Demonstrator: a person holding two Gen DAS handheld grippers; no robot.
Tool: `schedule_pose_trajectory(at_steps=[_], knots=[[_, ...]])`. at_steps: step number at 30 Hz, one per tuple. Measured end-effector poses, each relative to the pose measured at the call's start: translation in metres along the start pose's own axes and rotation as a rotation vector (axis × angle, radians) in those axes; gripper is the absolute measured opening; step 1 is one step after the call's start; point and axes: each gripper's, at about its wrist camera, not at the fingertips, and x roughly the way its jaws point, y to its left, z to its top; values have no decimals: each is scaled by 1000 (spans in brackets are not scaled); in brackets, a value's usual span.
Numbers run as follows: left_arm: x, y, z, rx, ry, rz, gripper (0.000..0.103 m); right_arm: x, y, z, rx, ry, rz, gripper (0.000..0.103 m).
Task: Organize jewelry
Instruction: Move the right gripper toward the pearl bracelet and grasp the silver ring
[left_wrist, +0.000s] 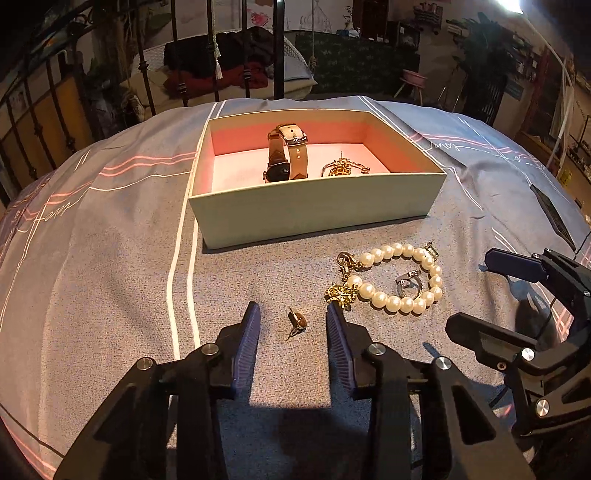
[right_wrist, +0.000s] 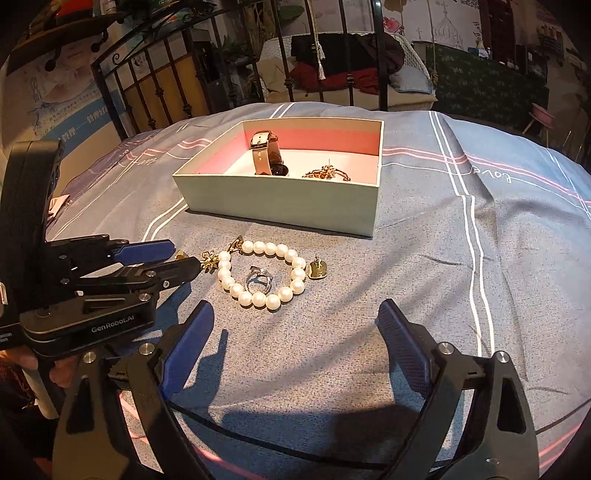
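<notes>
A small gold stud earring (left_wrist: 297, 323) lies on the bedspread between the fingers of my left gripper (left_wrist: 292, 314), which is open; neither pad touches it. Just to its right, a pearl bracelet (left_wrist: 391, 303) with a gold clasp ornament (left_wrist: 341, 293) encircles a silver ring (left_wrist: 408, 283). In the right wrist view the bracelet (right_wrist: 258, 300), the ring (right_wrist: 260, 280) and a gold charm (right_wrist: 317, 268) lie ahead of my right gripper (right_wrist: 297, 321), open and empty. The open box (left_wrist: 314, 210) holds a brown-strapped watch (left_wrist: 286, 155) and a gold brooch (left_wrist: 341, 168).
Everything rests on a grey-blue bedspread (right_wrist: 424, 258) with white and pink stripes. An iron bed frame (right_wrist: 155, 92) stands behind the box. A dark flat object (left_wrist: 554, 214) lies at the right edge. A hand (right_wrist: 37, 365) grips the left tool.
</notes>
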Motion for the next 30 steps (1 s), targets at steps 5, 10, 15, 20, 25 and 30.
schedule_pose_trajectory(at_steps=[5, 10, 15, 20, 25, 30], knots=[[2, 1, 1, -7, 7, -11, 9, 9, 4, 7, -15, 24, 23, 57], [2, -1, -1, -12, 1, -10, 9, 13, 18, 17, -59, 16, 39, 47], [2, 0, -1, -21, -1, -15, 9, 27, 31, 28, -110, 53, 26, 34], [3, 2, 0, -33, 0, -21, 9, 39, 29, 25, -122, 108, 17, 19], [1, 2, 1, -40, -2, -22, 9, 29, 27, 23, -113, 66, 29, 19], [-4, 7, 7, -78, -2, -50, 9, 16, 26, 27, -109, 29, 33, 19]])
